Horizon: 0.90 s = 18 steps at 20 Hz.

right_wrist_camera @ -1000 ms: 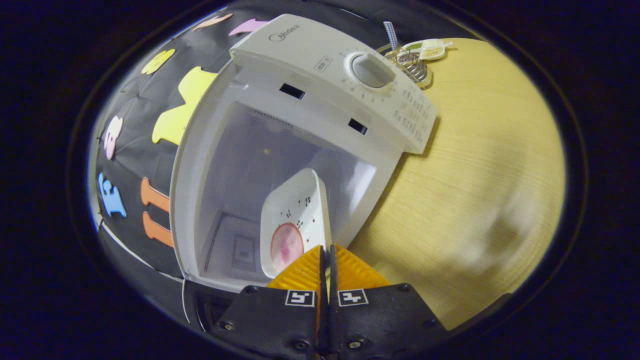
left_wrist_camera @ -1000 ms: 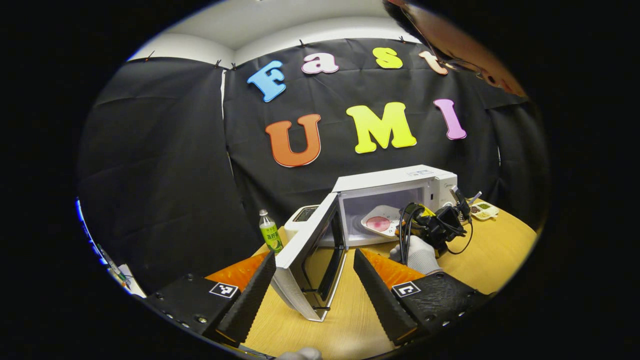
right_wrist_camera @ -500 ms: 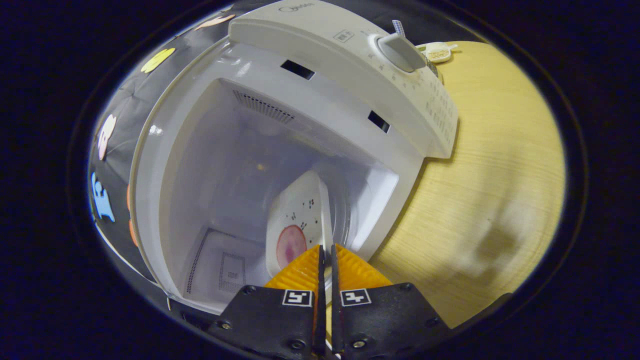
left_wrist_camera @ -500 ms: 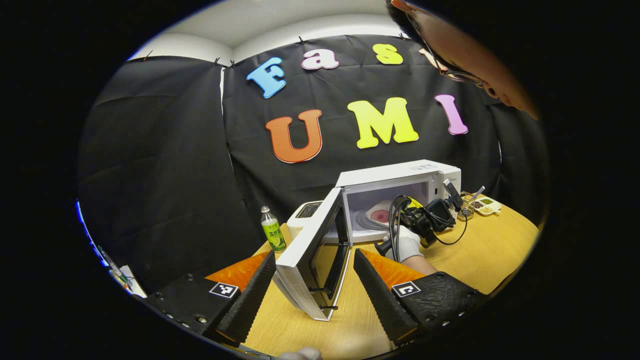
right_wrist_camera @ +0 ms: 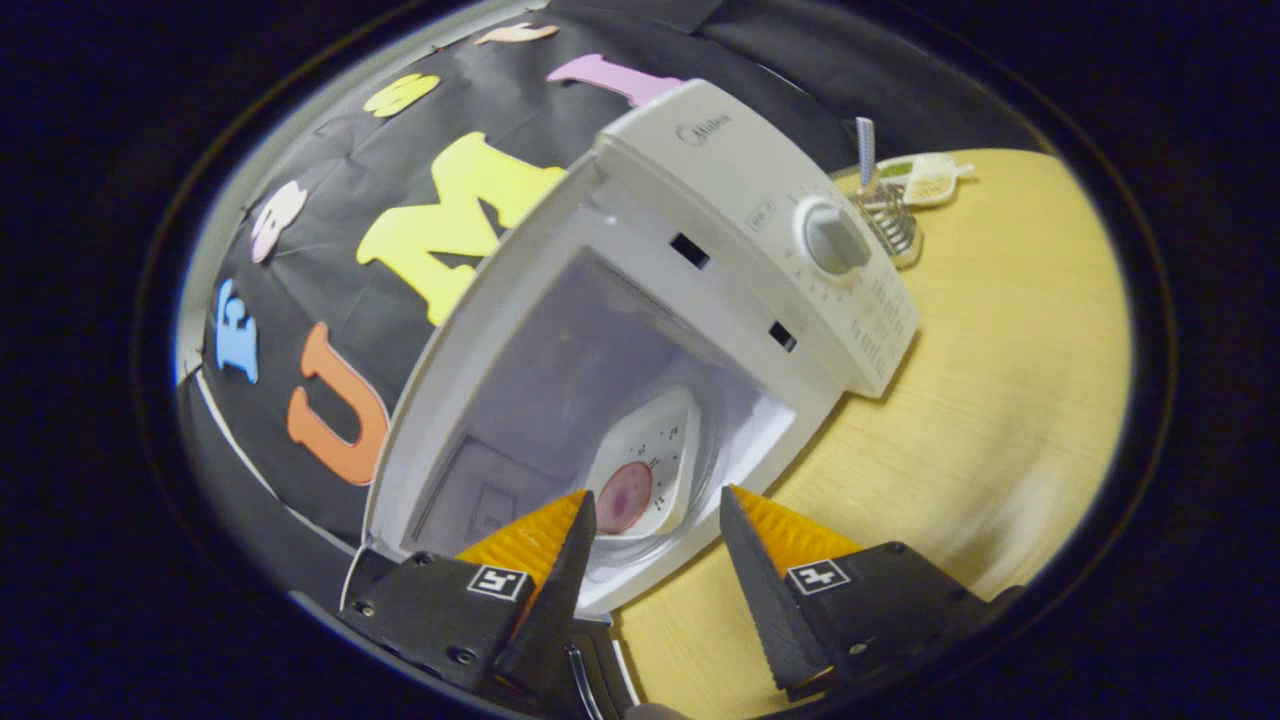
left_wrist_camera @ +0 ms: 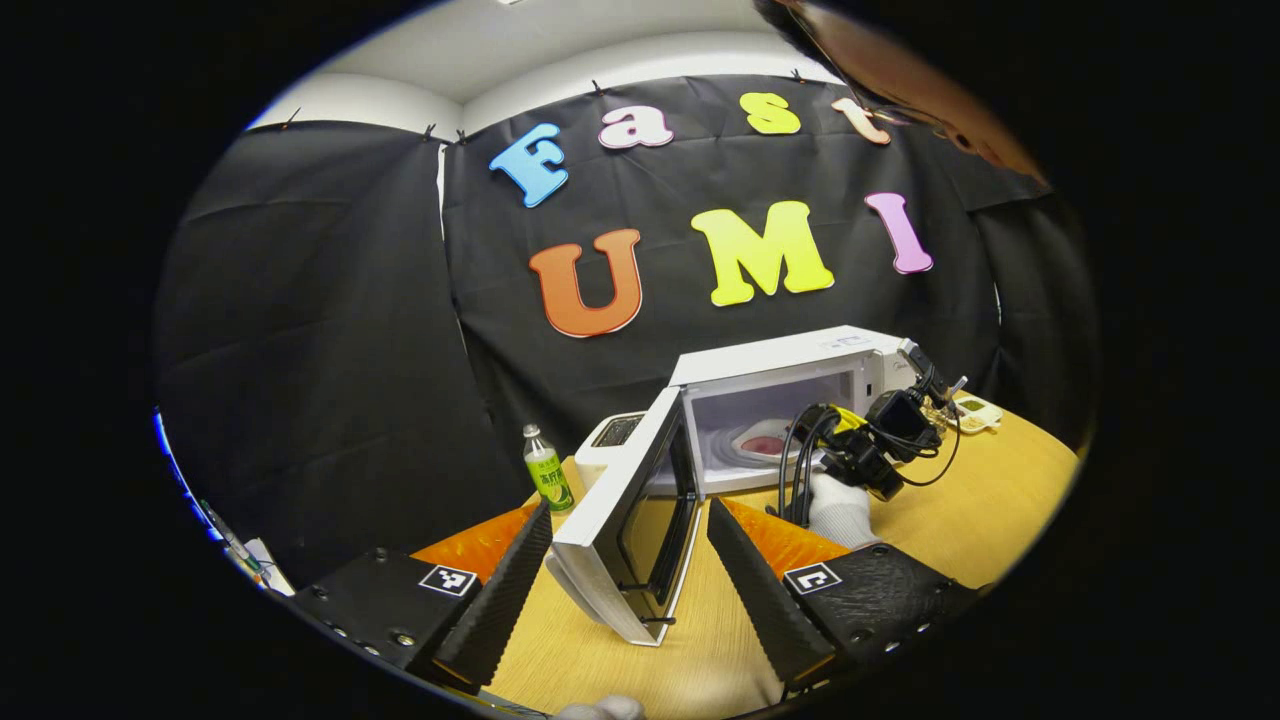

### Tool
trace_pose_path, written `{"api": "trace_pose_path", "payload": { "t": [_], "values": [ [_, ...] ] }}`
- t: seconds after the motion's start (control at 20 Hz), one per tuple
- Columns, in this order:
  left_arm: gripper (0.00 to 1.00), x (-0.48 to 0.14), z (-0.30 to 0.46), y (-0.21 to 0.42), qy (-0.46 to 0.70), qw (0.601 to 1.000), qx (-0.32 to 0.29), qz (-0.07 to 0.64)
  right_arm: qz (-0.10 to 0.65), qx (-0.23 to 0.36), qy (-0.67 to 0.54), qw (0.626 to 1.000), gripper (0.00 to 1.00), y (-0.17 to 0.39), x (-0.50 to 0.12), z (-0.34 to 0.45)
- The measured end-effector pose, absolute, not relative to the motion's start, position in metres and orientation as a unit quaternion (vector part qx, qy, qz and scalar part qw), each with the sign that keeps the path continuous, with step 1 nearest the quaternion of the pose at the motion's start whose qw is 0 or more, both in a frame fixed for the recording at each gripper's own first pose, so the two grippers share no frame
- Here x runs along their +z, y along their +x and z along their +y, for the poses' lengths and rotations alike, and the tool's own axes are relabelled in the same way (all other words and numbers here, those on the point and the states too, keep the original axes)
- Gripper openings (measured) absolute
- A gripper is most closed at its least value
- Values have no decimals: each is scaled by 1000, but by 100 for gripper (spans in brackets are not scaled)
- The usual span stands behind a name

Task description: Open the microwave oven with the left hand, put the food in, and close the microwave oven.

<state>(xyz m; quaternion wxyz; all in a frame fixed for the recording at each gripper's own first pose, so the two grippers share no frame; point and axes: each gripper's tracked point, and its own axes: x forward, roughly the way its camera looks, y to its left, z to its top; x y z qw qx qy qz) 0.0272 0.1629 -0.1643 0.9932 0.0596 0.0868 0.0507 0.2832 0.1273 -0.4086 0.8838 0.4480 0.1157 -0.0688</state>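
The plate of food [right_wrist_camera: 645, 478] lies flat on the floor of the microwave [right_wrist_camera: 720, 230], inside the cavity and toward its front opening; in the left gripper view the plate [left_wrist_camera: 765, 441] sits low in the microwave [left_wrist_camera: 790, 355], behind the threshold. Nothing is touching it.

The right gripper [right_wrist_camera: 650, 545] hangs just outside the microwave's mouth with its jaws spread apart and nothing between them; the plate is visible through the gap, beyond the tips. In the left gripper view that right gripper [left_wrist_camera: 860, 450], held by a gloved hand [left_wrist_camera: 838, 508], is in front of the microwave's opening. The left gripper [left_wrist_camera: 625, 560] is also spread wide and holds nothing; the free edge of the microwave's door [left_wrist_camera: 625, 530] stands between its fingers, and I cannot tell whether either finger touches it.

The food looks to be in, so closing is what remains. To do that well, the right gripper should be fully clear of the door's swing first. Then the left one should push on the door's outer face near the free edge, following the hinge's arc steadily until the latch catches, without shoving the microwave back on the wooden table [right_wrist_camera: 1000, 400].
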Motion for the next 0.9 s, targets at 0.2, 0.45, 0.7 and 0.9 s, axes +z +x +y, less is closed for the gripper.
{"api": "trace_pose_path", "payload": {
  "t": [0.2, 0.45, 0.7, 0.9],
  "values": [
    [96, -141, 160, 25, 56, 995, 43, 74, 113, -38, 349, 929, 87, 241, -371, 103],
    [96, -124, 150, 28, 52, 996, 30, 69, 109, -5, 237, 965, 99, 180, -307, 54],
    [95, -114, 146, 45, 31, 997, 16, 66, 83, 10, 101, 991, 91, 113, -252, -11],
    [95, -96, 149, 57, 14, 999, 12, 48, 78, -6, 35, 996, 100, 63, -225, -66]
  ]
}}
